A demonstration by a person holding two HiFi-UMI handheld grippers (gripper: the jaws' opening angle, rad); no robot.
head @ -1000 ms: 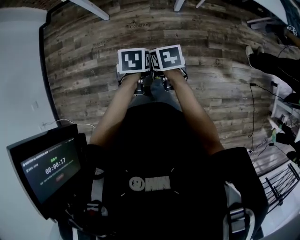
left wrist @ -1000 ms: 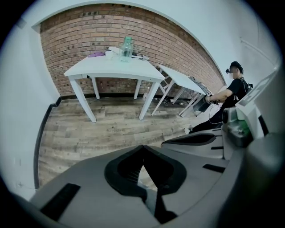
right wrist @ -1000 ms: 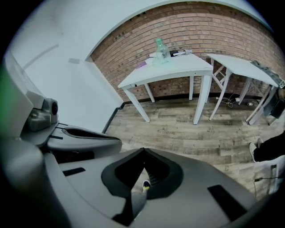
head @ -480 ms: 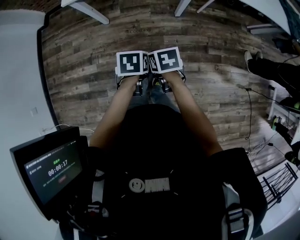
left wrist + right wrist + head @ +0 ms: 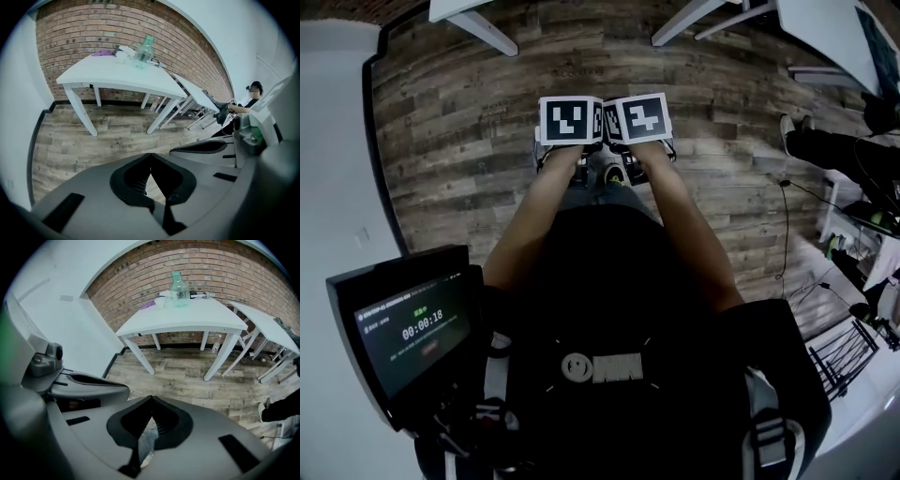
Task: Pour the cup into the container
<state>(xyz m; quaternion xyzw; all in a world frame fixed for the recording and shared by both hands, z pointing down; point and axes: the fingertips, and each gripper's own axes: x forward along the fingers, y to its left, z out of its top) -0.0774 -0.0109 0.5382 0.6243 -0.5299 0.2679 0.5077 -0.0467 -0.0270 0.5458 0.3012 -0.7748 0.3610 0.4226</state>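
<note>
A white table (image 5: 117, 75) stands ahead against a brick wall. On it are a pale green glass container (image 5: 143, 46) and, left of it, a small white cup (image 5: 121, 56). The right gripper view shows the same table (image 5: 187, 319), container (image 5: 177, 283) and cup (image 5: 162, 301). My left gripper (image 5: 150, 157) and right gripper (image 5: 151, 399) are both shut and empty, side by side above the wooden floor, well short of the table. In the head view their marker cubes (image 5: 570, 120) (image 5: 639, 117) touch in front of my body.
A purple thing (image 5: 101, 53) lies on the table's left end. More white tables (image 5: 197, 96) run to the right, where a person (image 5: 248, 98) sits. A white wall (image 5: 61, 319) is on the left. A screen (image 5: 408, 328) hangs at my left hip, a wire rack (image 5: 853, 361) on the right.
The floor has slid down through the head view and the table legs at the top edge have come further in. Both grippers stay shut and side by side.
</note>
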